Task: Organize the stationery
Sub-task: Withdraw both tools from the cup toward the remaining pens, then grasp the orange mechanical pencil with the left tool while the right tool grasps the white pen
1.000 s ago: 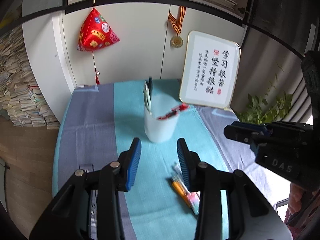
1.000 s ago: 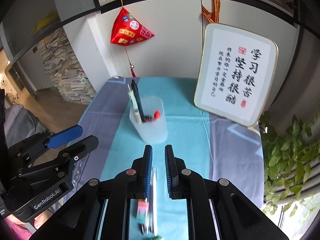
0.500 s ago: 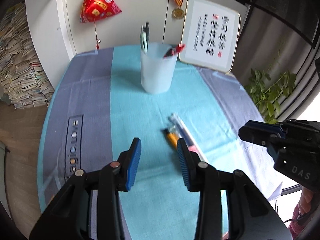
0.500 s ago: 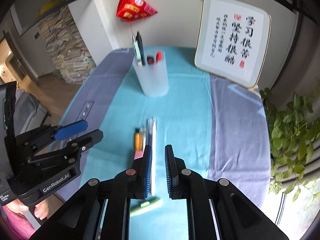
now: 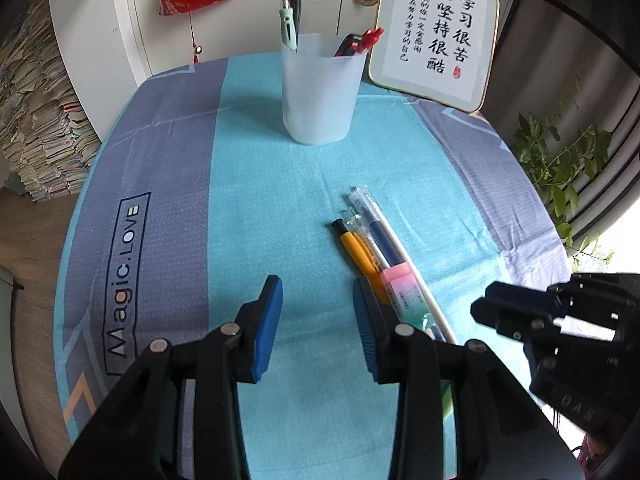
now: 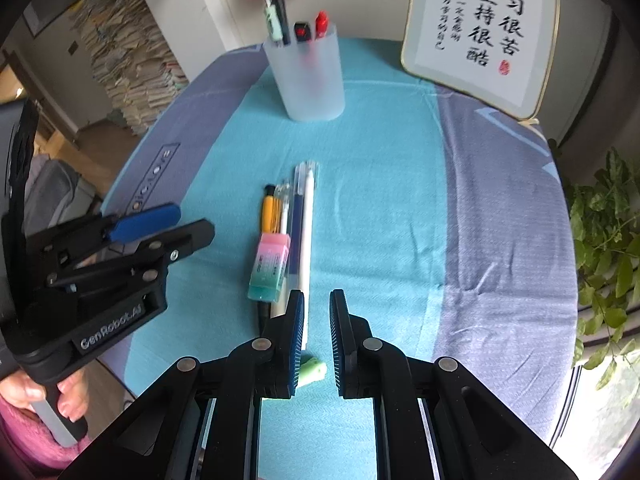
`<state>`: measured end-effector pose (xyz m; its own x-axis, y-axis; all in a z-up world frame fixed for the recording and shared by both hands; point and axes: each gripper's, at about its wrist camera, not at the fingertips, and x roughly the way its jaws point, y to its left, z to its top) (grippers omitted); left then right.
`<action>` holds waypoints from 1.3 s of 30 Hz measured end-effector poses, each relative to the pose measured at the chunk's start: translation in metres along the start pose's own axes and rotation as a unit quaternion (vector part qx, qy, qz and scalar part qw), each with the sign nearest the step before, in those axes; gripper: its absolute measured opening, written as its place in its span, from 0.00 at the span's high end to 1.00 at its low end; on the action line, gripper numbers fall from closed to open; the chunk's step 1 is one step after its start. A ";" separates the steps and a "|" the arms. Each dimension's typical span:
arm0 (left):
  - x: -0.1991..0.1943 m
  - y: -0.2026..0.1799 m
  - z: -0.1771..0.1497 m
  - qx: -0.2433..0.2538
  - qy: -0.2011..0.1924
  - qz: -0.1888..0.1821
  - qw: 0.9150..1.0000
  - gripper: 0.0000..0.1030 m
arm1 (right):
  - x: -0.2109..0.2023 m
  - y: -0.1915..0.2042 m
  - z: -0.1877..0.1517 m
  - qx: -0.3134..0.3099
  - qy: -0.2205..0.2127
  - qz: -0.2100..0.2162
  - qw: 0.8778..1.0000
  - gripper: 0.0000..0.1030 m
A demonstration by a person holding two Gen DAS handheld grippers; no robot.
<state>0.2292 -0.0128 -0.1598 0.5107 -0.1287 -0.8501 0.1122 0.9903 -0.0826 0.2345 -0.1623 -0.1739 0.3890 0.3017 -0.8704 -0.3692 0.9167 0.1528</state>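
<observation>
The loose pens (image 6: 294,220) with the pink-and-green eraser (image 6: 270,266) on top lie at 6 o'clock from the cup (image 6: 308,80), light, stiff and slick, so I'd pinch one mid-barrel; right gripper (image 6: 316,332) is nearly shut on nothing, left gripper (image 5: 318,320) partly open, empty.

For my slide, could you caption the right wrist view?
Right tool above loose pens and eraser, pen cup behind.
</observation>
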 end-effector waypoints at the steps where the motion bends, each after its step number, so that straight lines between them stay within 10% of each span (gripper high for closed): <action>1: 0.003 0.001 0.002 -0.002 0.002 0.000 1.000 0.67 | 0.003 0.001 -0.001 -0.003 0.004 0.000 1.000 0.89; 28: 0.045 0.002 0.019 0.005 0.031 0.040 0.999 0.68 | 0.041 0.013 0.007 -0.050 0.034 -0.011 0.998 0.85; 39: 0.039 -0.014 0.022 0.016 0.024 -0.007 1.000 0.66 | 0.049 0.003 0.015 -0.031 0.020 -0.047 0.998 0.78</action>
<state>0.2667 -0.0331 -0.1804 0.4673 -0.1388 -0.8732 0.1470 0.9861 -0.0781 0.2651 -0.1412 -0.2092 0.3916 0.2031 -0.8974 -0.3851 0.9220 0.0406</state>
